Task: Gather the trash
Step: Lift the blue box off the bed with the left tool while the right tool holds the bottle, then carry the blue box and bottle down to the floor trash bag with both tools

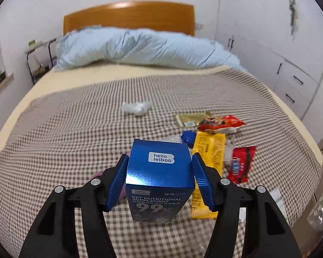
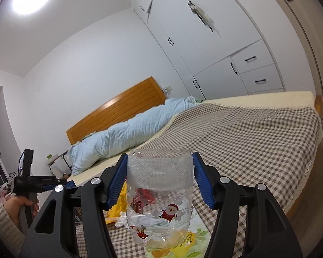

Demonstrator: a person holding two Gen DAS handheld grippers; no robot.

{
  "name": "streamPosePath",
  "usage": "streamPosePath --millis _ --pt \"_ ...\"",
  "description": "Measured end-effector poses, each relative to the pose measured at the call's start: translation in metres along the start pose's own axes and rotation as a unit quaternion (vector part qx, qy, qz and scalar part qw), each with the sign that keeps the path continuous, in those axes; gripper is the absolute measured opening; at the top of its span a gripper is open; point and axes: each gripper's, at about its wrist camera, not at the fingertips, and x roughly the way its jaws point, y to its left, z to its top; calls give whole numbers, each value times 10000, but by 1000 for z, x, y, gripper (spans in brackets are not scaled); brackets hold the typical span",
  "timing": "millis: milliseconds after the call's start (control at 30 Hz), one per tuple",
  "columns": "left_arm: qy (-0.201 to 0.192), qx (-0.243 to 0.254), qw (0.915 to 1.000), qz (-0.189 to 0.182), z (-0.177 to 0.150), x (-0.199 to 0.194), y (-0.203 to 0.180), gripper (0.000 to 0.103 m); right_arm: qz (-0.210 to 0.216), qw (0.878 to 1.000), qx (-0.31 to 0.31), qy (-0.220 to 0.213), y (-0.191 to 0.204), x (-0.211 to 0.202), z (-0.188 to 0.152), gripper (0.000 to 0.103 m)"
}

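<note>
Pinching a glossy blue cardboard box (image 1: 159, 176) printed "hello leiboo" and "pet nutritional supplement", the left tongs (image 1: 159, 180) press their ribbed blue pads against its two side walls and hold it upright, lifted clear of the brown-and-cream checked bedspread (image 1: 75, 129). The right tongs (image 2: 160, 180) likewise clamp a clear cut-off plastic bottle (image 2: 159, 195), decorated with Santa stickers and banded with white textured tape below its jagged open rim, held above the near edge of the bed. In the right wrist view a hand (image 2: 21, 210) in a knitted sleeve grips the handle of the left tool at the lower left. Just behind the box on the bedspread lies a cluster of litter: a long yellow wrapper (image 1: 206, 172), a red snack packet (image 1: 240, 164) beside it, a small blue round cap (image 1: 188, 137), a red-and-white snack bag (image 1: 220, 124) and a flat gold sachet (image 1: 192, 118) partly under that bag. A crumpled white tissue (image 1: 136, 107) sits apart, nearer the middle of the bed, with bare bedspread all around it and to the left. Farther back a light blue quilt (image 1: 144, 47) is bunched along the wooden headboard (image 1: 129, 15). White wardrobe doors and drawers (image 1: 269, 43) stand close along the bed's right edge, leaving a narrow strip of floor.
</note>
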Motion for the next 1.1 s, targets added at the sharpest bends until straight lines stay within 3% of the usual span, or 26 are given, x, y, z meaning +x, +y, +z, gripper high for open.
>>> streamPosePath --millis 133,400,800,1100 --pt "-334 146 9993 2 -13 -45 -6 58 275 9996 -76 -62 11 -16 6 59" --pt "-816 229 9949 -537 -60 -119 -21 58 693 9966 -373 234 30 -48 -5 58" --pt "-758 160 9849 -1550 -148 -175 -29 58 1047 9887 -795 719 44 -98 -33 58" --pt "-903 -19 9763 -1966 -212 -198 -29 58 1153 9793 -1035 1305 43 -109 -67 58"
